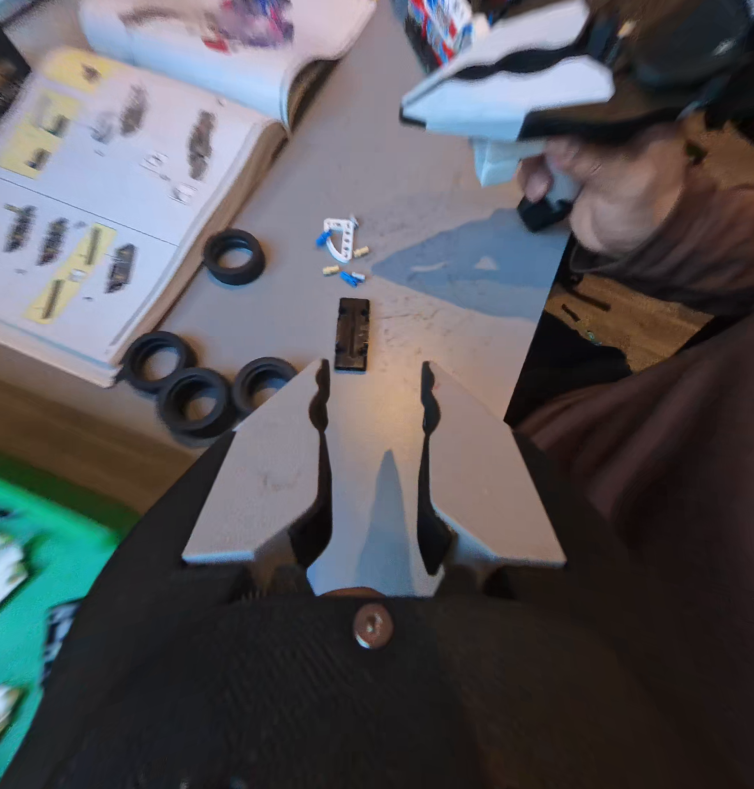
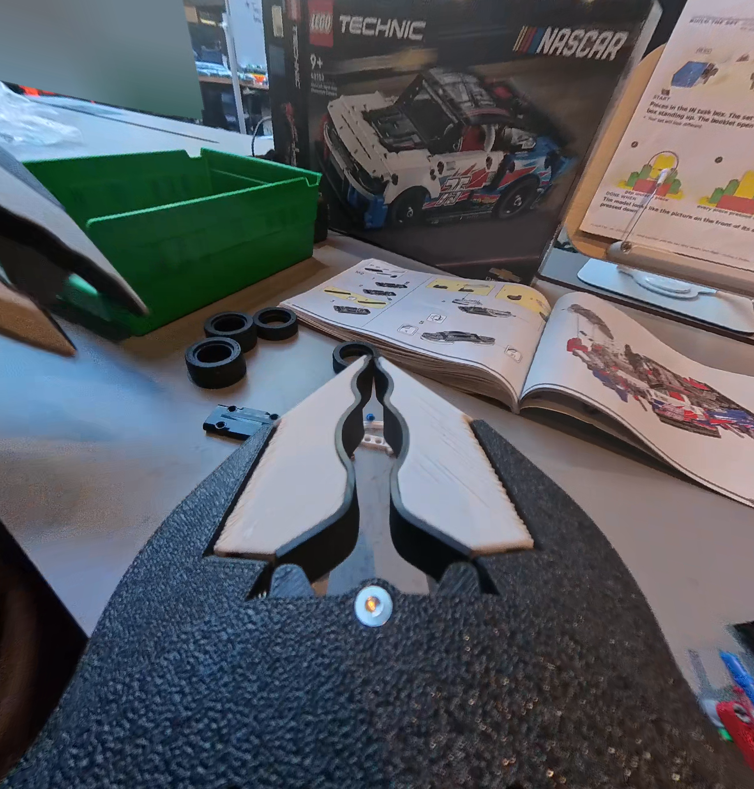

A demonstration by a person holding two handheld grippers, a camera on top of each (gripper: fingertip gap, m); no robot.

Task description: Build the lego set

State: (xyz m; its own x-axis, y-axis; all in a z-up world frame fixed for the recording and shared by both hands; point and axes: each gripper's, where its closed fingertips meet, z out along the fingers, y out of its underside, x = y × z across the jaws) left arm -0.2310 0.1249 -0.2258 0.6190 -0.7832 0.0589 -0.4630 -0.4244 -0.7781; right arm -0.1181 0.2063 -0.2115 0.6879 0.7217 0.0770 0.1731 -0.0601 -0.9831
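Note:
A flat black Lego piece (image 1: 352,334) lies on the grey table just ahead of my left gripper (image 1: 375,367), which is open and empty above the table. The piece also shows in the right wrist view (image 2: 238,422). Beyond it lie a white curved Lego piece (image 1: 342,239) and small blue and tan pins (image 1: 348,278). Several black tyres (image 1: 234,257) (image 2: 215,362) lie to the left. My right gripper (image 2: 373,360) is shut with nothing seen between its tips, hovering above the white piece (image 2: 375,439). It shows in the left wrist view (image 1: 507,81), held up by a hand.
An open instruction booklet (image 1: 110,179) (image 2: 452,333) lies at the back left. A green bin (image 2: 187,230) stands at the left, the set's box (image 2: 443,128) behind the booklet, and an instruction sheet on a stand (image 2: 686,141) at the right. The table edge (image 1: 533,341) is close on the right.

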